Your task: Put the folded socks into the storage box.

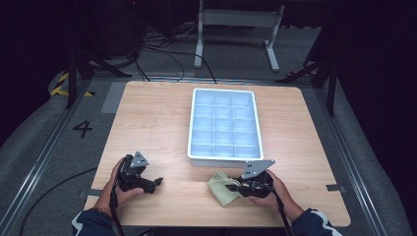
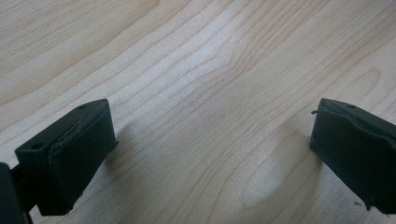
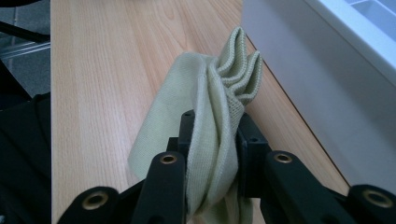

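R tongs (image 3: 212, 140) pinch cloth (image 3: 205, 93); lower end hidden.

1. A square table of pale, light-grained wood (image 1: 152, 123) carries everything; its top has rounded corners; it stands on grey carpeted floor (image 1: 39, 142).
2. A white rectangular plastic tray divided into small compartments (image 1: 224, 156) lies flat on the table, right of centre and reaching toward the far edge; its near wall is just beyond the cloth.
3. A pale yellow-green knitted cloth (image 1: 219, 188) rests partly on the wood near the near edge, just beside the tray's near wall; in the right gripper view its bunched folds (image 3: 219, 93) rise off the surface, ribbed hem uppermost.
4. The left half of the table is bare wood grain (image 2: 196, 93).
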### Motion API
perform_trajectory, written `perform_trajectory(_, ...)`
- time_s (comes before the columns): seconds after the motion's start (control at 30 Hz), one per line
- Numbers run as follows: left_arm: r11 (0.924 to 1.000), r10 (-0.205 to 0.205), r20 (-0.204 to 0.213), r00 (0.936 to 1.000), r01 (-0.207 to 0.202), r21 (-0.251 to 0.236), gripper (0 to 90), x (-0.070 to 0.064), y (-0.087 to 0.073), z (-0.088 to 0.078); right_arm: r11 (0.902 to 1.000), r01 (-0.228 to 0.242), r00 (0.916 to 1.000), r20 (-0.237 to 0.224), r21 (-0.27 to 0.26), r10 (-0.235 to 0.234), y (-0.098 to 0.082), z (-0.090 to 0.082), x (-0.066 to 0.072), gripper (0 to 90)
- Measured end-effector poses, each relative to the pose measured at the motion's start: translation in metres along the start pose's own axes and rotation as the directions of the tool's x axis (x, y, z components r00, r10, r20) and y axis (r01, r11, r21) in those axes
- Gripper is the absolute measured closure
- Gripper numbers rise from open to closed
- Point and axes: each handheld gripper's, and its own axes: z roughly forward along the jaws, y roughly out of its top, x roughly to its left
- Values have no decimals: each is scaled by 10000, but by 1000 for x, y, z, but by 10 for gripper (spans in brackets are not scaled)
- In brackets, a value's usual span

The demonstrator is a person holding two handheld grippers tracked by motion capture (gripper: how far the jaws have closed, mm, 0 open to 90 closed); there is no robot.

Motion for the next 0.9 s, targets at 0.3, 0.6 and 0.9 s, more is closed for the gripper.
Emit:
perform_trajectory(0.3, 10000, 2, -6, 10000, -2, 9, 2, 0, 0, 0, 9994, -51, 9994, 326, -328, 62, -3, -23, -2, 762)
perform_trajectory(0.6, 10000, -2, 15, 10000, 2, -9, 2, 0, 0, 0, 9981, -153, 9968, 778, -602, 200, -10, -47, -2, 762)
perform_trajectory(0.9, 10000, -1, 23, 10000, 1, -31, 3, 0, 0, 0, 9934, -302, 9927, 1132, -1109, 428, -20, -74, -4, 762)
